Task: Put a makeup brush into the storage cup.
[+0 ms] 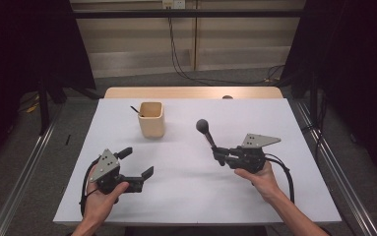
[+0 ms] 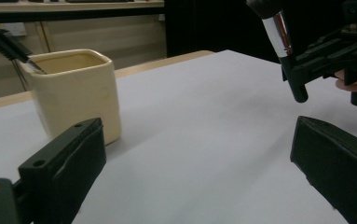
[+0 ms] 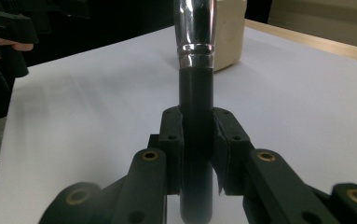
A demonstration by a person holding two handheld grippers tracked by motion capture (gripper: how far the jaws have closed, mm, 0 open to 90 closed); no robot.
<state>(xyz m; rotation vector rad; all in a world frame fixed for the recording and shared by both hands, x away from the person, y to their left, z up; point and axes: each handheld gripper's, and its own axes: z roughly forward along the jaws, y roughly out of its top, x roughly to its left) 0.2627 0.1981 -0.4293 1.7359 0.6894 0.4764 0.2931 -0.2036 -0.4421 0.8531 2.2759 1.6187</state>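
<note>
At centre right of the high view, the right gripper clamps a makeup brush, head up, over open white table. Lower left, the left gripper gapes empty, near the front edge. In the left gripper view, a cream cup sits upper left. The right gripper view shows the brush handle pinched.

1. right gripper: its two black jaws rise from the bottom edge and meet at the centre of the frame, pads pressed on either side of a brush handle.
2. makeup brush: dark handle upright between the pads, lower end showing below them near the bottom edge; shiny silver ferrule above, running out of the top edge.
3. cream cup: top centre, partly behind the ferrule, standing on the table.
4. white table: spans most of the frame; wooden edge strip at upper right.
5. left gripper: upper left corner, dark, with part of a hand beside it; jaw state unclear.
</note>
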